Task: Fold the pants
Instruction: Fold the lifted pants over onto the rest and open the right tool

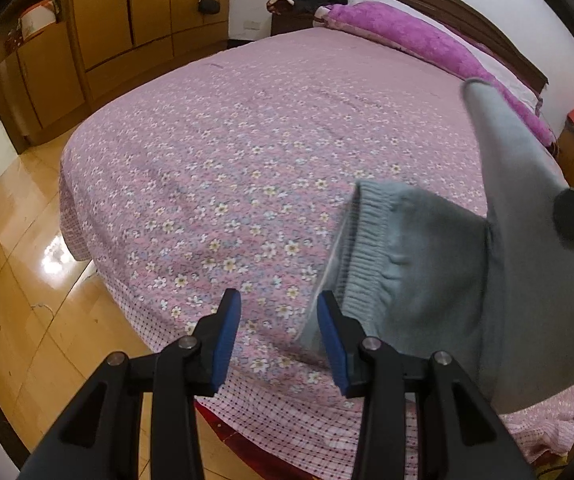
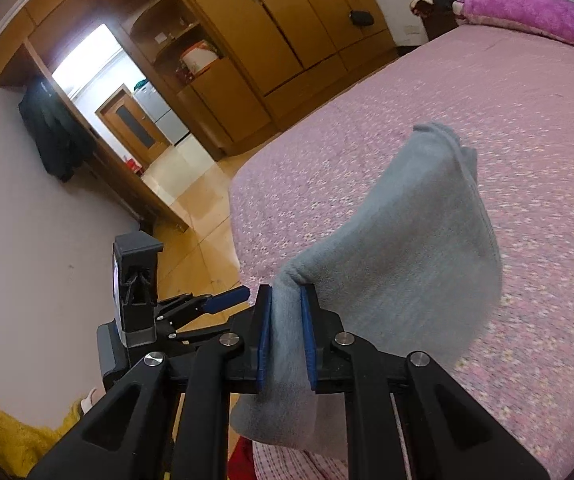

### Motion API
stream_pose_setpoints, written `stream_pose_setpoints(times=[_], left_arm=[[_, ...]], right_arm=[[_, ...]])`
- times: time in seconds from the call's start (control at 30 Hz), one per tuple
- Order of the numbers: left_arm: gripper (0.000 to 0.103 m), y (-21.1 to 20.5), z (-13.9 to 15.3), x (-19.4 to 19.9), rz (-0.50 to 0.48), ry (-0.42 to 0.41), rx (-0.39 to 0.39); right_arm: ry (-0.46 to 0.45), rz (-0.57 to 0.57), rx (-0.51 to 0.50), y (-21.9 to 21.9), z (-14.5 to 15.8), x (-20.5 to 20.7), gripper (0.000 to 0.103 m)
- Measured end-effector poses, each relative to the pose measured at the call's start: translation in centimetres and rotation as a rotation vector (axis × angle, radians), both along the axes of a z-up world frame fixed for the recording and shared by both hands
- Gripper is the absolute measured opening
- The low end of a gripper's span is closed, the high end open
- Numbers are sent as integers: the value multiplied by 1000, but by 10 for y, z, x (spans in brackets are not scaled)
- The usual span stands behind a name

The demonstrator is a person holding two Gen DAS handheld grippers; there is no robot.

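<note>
the grey pants hang above the bed, clamped in the right tongs, their length running forward and up from that grip. the left tongs gape wide and empty, the ribbed waistband just to their right.

The bed, covered by a pink floral sheet, carries a purple blanket along its headboard edge.
</note>
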State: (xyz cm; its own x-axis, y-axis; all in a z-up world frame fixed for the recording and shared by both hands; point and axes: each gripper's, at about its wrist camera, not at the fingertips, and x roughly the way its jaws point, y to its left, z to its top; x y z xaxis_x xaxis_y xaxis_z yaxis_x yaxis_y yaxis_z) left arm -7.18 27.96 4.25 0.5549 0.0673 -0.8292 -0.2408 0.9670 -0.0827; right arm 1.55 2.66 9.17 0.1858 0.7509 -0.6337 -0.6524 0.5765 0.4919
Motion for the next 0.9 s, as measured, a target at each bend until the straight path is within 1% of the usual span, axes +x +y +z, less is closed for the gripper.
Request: stream_pose_setpoints(times=[0.07, 0.27, 0.3, 0.4, 0.47, 0.53, 0.6, 0.7, 0.77, 0.9], left_arm=[[41, 4, -2, 0, 10, 3, -8], [41, 12, -7, -3, 29, 11, -17], [41, 13, -6, -3, 31, 11, -16], [41, 16, -4, -3, 37, 5, -17], [41, 17, -1, -4, 40, -2, -23], [41, 16, 3, -5, 38, -14, -42], [41, 15, 9, -6, 32, -31, -71], [41, 12, 19, -7, 12, -57, -118], [41, 7, 27, -8, -12, -78, -146], [41, -9, 34, -3, -78, -92, -164]], right_arm=[[9, 7, -7, 10, -2, 3, 7], [27, 19, -49, 40, -24, 13, 8], [31, 19, -60, 44, -28, 15, 10], [56, 9, -65, 49, -35, 16, 12], [81, 30, -34, 44, -35, 15, 15], [80, 32, -21, 38, -32, 11, 27], [52, 20, -17, 29, -26, 9, 29], [11, -5, -37, 13, -21, 3, 33], [-2, -34, -61, 1, -22, 0, 37], [0, -111, -114, -28, -34, -3, 40]])
